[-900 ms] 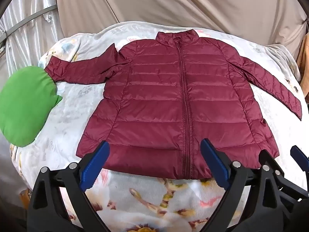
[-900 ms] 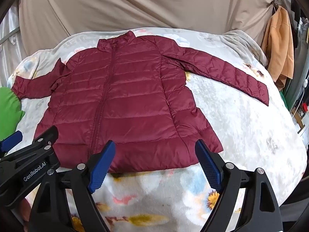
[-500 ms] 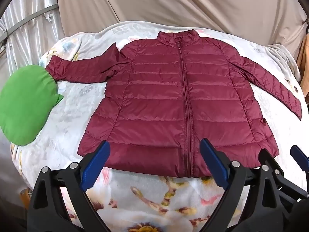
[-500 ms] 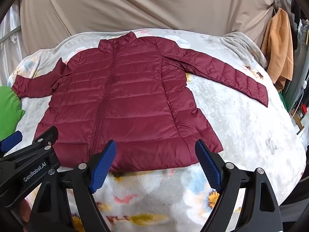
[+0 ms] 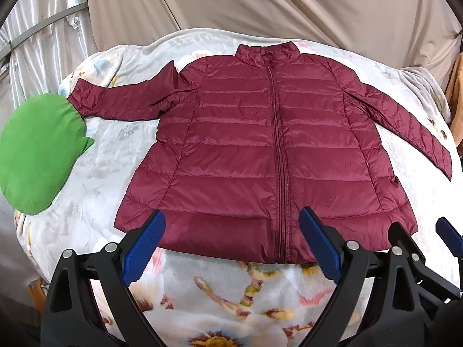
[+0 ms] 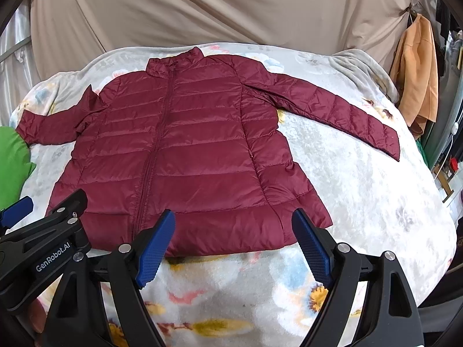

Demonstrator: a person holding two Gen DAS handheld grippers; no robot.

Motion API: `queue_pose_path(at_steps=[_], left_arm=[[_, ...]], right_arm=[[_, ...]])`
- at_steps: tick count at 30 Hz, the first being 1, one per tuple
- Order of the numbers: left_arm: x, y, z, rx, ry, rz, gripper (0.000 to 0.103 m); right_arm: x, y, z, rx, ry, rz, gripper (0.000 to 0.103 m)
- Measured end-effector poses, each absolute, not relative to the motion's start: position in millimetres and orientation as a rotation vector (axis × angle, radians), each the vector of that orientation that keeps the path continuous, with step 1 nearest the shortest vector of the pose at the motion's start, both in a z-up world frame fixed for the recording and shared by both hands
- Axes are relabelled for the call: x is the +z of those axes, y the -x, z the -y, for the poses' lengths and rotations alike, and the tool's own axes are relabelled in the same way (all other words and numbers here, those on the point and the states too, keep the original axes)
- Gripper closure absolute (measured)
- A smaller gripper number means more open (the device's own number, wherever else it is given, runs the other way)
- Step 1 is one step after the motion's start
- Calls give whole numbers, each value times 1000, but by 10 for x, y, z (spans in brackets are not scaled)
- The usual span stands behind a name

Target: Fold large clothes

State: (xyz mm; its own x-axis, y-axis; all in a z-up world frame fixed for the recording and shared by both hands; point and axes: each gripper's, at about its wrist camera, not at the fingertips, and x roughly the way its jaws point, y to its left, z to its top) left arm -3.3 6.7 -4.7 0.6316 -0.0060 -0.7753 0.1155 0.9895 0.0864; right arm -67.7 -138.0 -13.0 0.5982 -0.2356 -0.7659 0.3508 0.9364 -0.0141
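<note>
A maroon quilted puffer jacket (image 5: 254, 150) lies flat and zipped, front up, on a floral blanket (image 5: 231, 297), collar at the far side and both sleeves spread out. It also shows in the right wrist view (image 6: 185, 150). My left gripper (image 5: 233, 234) is open and empty, just above the near hem left of the zipper. My right gripper (image 6: 233, 234) is open and empty above the hem's right part. The right gripper's body shows at the right edge of the left wrist view (image 5: 445, 231); the left gripper's body shows at lower left of the right wrist view (image 6: 17, 211).
A green cushion (image 5: 37, 150) lies at the blanket's left edge, touching the left cuff. A beige cloth backdrop (image 5: 260, 8) hangs behind. An orange garment (image 6: 416, 69) hangs at the far right. The blanket (image 6: 376, 202) drops off at its right and near edges.
Both grippers have barely shifted; the view has drifted slightly and the jacket lies as before. Both stay open.
</note>
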Motion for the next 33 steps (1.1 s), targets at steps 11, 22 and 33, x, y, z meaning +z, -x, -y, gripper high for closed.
queue_pose_path(at_steps=[11,22,33], left_arm=[[-79,28,-34,-64,-132,-890,12],[-115,28,-55,-63,-133,-895,13],[-142,19,-74,-62,-135,-900,13]], right_arm=[[-130,670,1373,-346,-136,-865,21],[-157,659,1355,-348,-133,-870,21],[-192,654,1347,-349,-132,-873,22]])
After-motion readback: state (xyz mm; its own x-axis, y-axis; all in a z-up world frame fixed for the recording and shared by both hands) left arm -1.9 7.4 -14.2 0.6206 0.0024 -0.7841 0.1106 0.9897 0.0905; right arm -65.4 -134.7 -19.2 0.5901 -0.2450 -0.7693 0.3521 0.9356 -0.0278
